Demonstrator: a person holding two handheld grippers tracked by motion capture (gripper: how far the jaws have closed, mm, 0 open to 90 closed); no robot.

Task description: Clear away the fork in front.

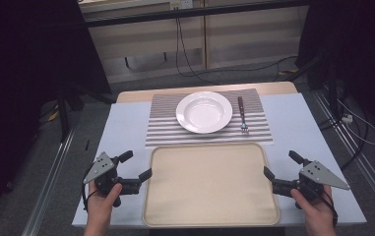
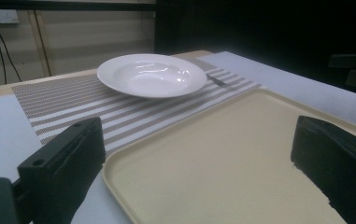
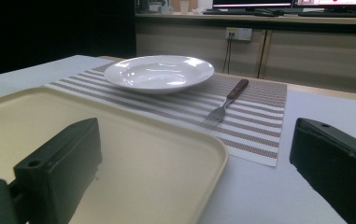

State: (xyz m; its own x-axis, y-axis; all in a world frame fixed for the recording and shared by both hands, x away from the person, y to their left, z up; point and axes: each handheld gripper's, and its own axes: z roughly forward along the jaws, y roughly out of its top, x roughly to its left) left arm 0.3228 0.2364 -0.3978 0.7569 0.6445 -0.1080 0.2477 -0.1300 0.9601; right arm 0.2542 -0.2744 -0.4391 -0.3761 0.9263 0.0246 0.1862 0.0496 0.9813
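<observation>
Black left gripper (image 1: 138, 165) at the cream tray's (image 1: 209, 183) left edge — jaws spread wide, holding nothing. Beyond the tray, a striped placemat (image 1: 165, 129) carrying a white plate (image 1: 203, 112), then a wooden-handled fork (image 1: 242, 115) just beside it. Right gripper (image 1: 282, 164) off the tray's right edge — also gaping, empty.

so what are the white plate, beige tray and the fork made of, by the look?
White round plate: glazed ceramic, likely; glossy highlights. Beige rectangular tray: matte plastic, probably; dull, moulded rim. Fork: metal tines, brown handle that looks like wood, though it could be plastic.
</observation>
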